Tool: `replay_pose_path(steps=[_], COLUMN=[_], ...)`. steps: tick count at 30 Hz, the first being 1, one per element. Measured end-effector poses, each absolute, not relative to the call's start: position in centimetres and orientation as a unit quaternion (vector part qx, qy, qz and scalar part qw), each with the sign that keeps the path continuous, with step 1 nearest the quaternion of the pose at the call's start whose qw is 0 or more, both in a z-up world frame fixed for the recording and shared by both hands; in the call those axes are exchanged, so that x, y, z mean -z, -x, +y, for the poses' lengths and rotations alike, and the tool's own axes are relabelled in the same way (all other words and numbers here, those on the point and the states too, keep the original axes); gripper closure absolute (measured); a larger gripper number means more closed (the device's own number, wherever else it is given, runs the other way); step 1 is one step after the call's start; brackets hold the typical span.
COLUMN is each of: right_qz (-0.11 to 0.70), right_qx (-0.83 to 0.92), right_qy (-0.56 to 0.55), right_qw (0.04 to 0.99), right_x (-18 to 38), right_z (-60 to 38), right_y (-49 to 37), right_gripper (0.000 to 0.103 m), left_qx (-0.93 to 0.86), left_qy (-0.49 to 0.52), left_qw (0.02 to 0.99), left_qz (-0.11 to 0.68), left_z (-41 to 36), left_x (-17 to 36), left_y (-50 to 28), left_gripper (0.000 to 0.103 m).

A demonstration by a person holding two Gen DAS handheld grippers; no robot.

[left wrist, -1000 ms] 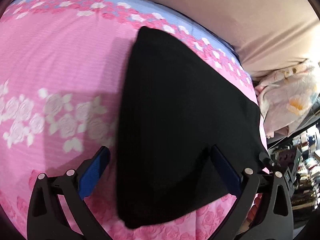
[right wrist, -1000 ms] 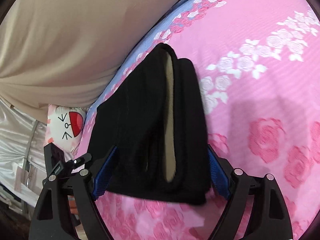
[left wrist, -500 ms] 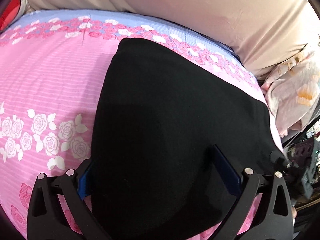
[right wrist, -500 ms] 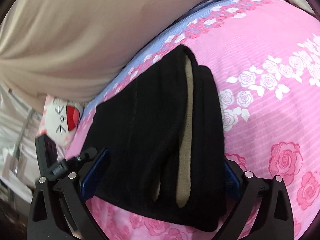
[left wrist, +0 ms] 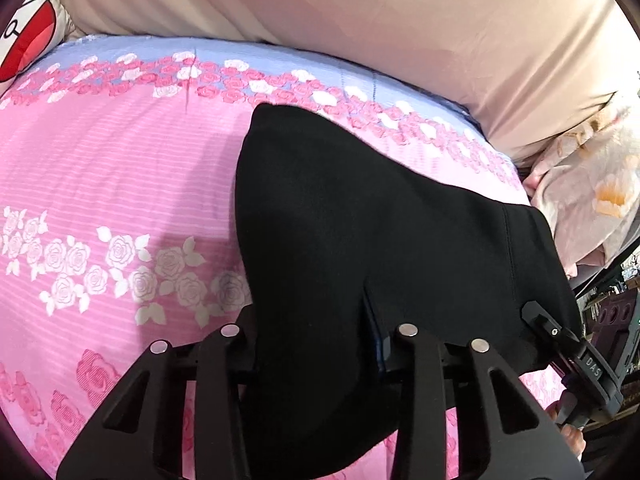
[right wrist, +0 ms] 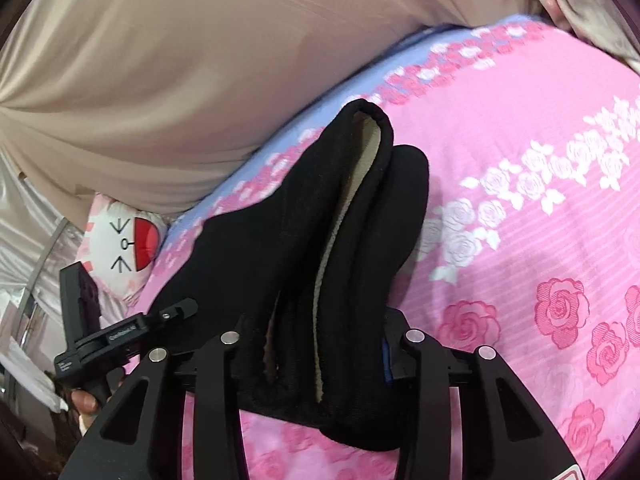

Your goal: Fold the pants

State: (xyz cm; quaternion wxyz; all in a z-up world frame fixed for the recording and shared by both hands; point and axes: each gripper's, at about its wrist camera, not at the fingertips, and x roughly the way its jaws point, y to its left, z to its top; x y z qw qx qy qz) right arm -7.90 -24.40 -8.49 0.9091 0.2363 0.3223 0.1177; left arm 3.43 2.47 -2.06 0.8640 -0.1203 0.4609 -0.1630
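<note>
so that's one folded black fleece-lined pants (right wrist: 328, 248), one pink rose-print bedsheet (left wrist: 120, 184), one beige satin pillow (left wrist: 360, 20), two black grippers (left wrist: 316, 344)

Only "DAS" reads on a black clamp (left wrist: 592, 364); the other clamp's (right wrist: 120, 330) lettering is too blurred.

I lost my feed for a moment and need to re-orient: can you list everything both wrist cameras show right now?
pants: one, black with a beige fleece lining, folded, lying on the bedsheet
bedsheet: one, pink with roses and a blue border, covering the bed
duvet: one, beige, bunched along the far edge of the bed
cartoon pillow: one, white with a red mouth, at the bed's corner
floral cloth: one, pale with orange flowers, at the right edge of the left wrist view
left tongs: black with blue pads, just closed on one end of the pants
right tongs: black with blue pads, just closed on the other end, where the lining shows
</note>
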Motion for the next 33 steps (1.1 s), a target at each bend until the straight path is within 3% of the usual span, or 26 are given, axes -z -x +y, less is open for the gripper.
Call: replay_pose_path(steps=[17, 33], right_qz=[0.326, 0.222], right_qx=[-0.182, -0.245], right_qy=[-0.213, -0.162], right_qw=[0.903, 0.93], right_x=[7.1, -0.1], right_z=[-21.7, -19.0], right_y=[16.3, 18.8], right_gripper=[0.065, 0.065], left_qx=[0.197, 0.202], left_qy=[0.115, 0.103], left_qw=[0.877, 0.932], left_qz=[0.424, 0.282], left_z=[6.2, 8.7], left_x=[-2.1, -10.5], left_y=[6.2, 9.9], left_gripper=[0.069, 0.068])
